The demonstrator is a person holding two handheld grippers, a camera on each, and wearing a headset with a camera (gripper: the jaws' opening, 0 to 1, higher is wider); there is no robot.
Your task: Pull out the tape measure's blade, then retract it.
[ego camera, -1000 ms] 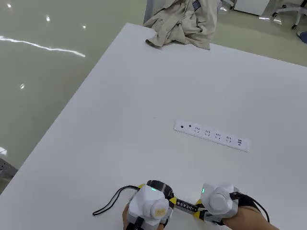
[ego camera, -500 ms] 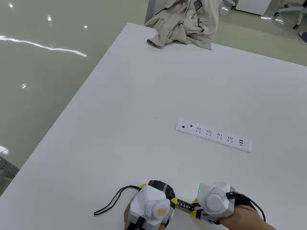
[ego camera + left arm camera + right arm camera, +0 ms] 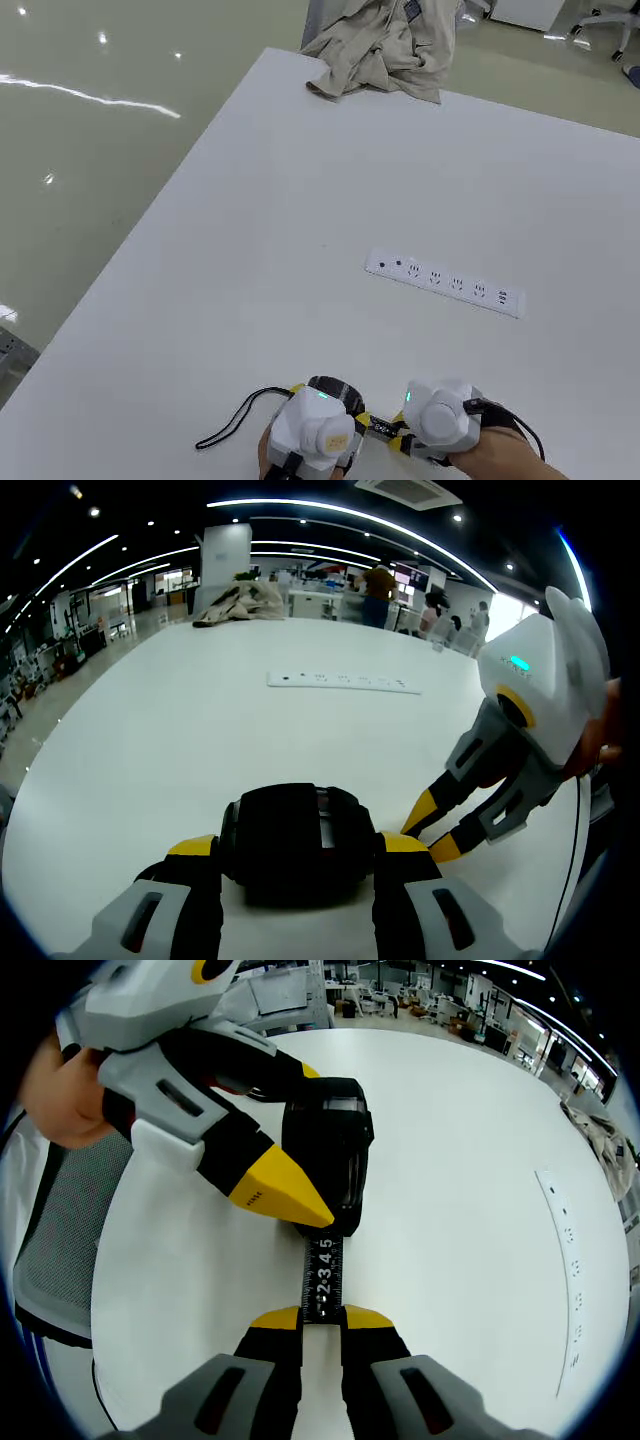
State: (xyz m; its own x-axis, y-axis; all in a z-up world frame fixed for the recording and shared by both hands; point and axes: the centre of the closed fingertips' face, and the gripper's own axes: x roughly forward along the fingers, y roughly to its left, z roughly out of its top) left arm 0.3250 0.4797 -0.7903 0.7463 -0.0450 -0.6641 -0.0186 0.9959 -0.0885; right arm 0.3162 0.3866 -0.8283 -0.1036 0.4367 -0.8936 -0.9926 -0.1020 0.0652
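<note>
The black tape measure (image 3: pixel 295 840) is clamped by its body between the yellow-tipped jaws of my left gripper (image 3: pixel 297 846), low on the white table (image 3: pixel 300 200). A short stretch of its blade (image 3: pixel 322 1278), numbered up to about 5, runs out to my right gripper (image 3: pixel 321 1318), which is shut on the blade's end. In the head view the tape measure (image 3: pixel 335 388) sits at the near edge, with the left gripper (image 3: pixel 330 402) on it and the right gripper (image 3: pixel 400 436) close beside it. The black wrist cord (image 3: pixel 235 418) trails off to the left.
A white power strip (image 3: pixel 443 283) lies mid-table, beyond the grippers. A crumpled beige garment (image 3: pixel 385 45) sits at the far edge. The table's left edge (image 3: pixel 150 225) drops to a glossy floor.
My right gripper has slid left toward the left gripper, and the exposed stretch of blade has grown shorter. The left gripper and tape body have stayed put.
</note>
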